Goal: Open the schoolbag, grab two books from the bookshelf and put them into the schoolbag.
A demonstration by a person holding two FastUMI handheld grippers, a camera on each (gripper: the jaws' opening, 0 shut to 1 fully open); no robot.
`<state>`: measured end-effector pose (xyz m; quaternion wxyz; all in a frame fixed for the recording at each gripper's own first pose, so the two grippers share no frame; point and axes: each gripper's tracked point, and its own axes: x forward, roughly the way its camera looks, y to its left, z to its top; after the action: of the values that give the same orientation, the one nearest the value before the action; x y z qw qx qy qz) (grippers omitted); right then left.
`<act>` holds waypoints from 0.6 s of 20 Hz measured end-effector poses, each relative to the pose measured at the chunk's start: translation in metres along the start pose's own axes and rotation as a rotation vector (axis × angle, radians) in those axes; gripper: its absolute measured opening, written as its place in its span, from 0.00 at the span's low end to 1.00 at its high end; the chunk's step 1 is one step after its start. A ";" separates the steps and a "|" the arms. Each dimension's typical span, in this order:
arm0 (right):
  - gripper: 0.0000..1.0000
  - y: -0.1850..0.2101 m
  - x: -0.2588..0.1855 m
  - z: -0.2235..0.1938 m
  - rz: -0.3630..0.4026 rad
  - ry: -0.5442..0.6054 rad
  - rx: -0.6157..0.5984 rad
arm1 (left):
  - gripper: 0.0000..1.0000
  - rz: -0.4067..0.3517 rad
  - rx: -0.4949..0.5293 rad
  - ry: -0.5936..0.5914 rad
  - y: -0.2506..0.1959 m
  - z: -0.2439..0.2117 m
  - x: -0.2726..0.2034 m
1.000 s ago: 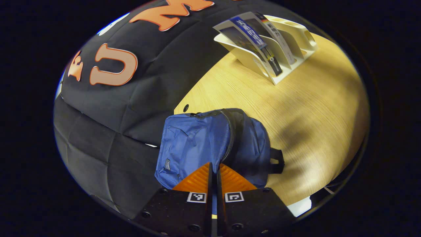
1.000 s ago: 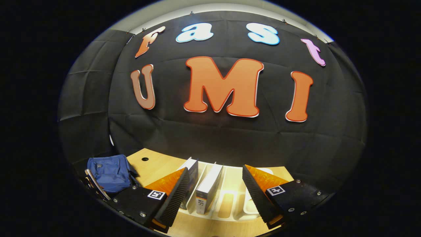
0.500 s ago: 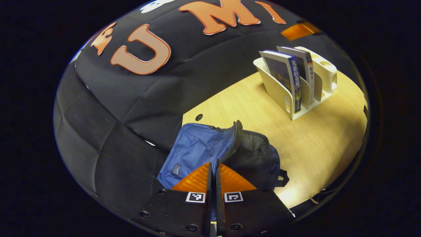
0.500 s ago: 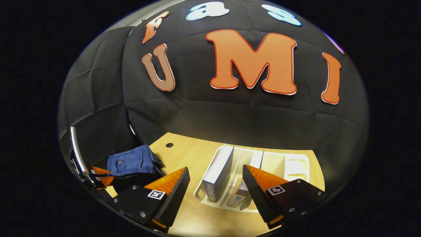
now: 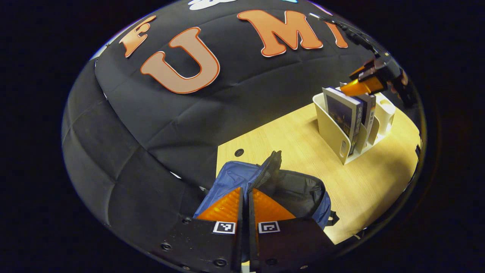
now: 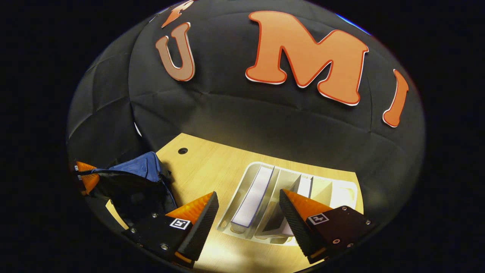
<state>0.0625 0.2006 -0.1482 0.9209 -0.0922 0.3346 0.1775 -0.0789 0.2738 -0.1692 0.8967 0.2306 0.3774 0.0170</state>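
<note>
Hovering wide open and empty, the right gripper (image 6: 248,218) straddles the first book (image 6: 253,197) in the bookshelf (image 6: 352,187), top edge running away; the left gripper (image 5: 245,206) pinches the schoolbag (image 5: 303,193) flap.

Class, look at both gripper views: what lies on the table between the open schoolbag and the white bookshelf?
Bare wooden table separates schoolbag and bookshelf, seen in both gripper views.
</note>
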 end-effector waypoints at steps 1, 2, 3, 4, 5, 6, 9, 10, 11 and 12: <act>0.96 -0.001 0.006 0.000 -0.011 0.017 -0.006 | 0.08 -0.009 -0.003 -0.001 0.006 0.002 0.002; 0.96 -0.003 0.010 -0.003 -0.031 0.043 -0.013 | 0.08 -0.020 -0.004 -0.001 0.008 0.003 0.003; 0.96 -0.005 0.014 -0.007 -0.043 0.074 -0.009 | 0.07 -0.033 -0.005 0.006 0.009 0.003 0.005; 0.95 -0.005 0.017 -0.012 -0.052 0.117 0.013 | 0.08 -0.052 -0.009 0.020 0.008 0.000 0.006; 0.95 -0.005 0.020 -0.015 -0.066 0.142 0.053 | 0.08 -0.068 -0.014 0.018 0.007 0.000 0.006; 0.94 -0.002 0.027 -0.017 -0.062 0.167 0.082 | 0.08 -0.082 -0.008 0.016 0.008 0.000 0.008; 0.91 -0.012 0.041 -0.014 -0.091 0.239 0.109 | 0.08 -0.105 -0.004 0.003 0.011 0.005 0.010; 0.91 -0.010 0.046 -0.015 -0.097 0.257 0.114 | 0.08 -0.109 -0.006 0.006 0.011 0.003 0.010; 0.89 -0.008 0.050 -0.015 -0.095 0.276 0.147 | 0.08 -0.116 -0.013 0.008 0.012 0.002 0.011; 0.87 -0.003 0.056 -0.016 -0.082 0.297 0.195 | 0.08 -0.130 -0.023 0.012 0.012 0.000 0.012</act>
<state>0.0939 0.2079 -0.1964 0.8724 -0.0412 0.4785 0.0910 -0.0686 0.2872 -0.1723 0.8962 0.1952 0.3968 -0.0355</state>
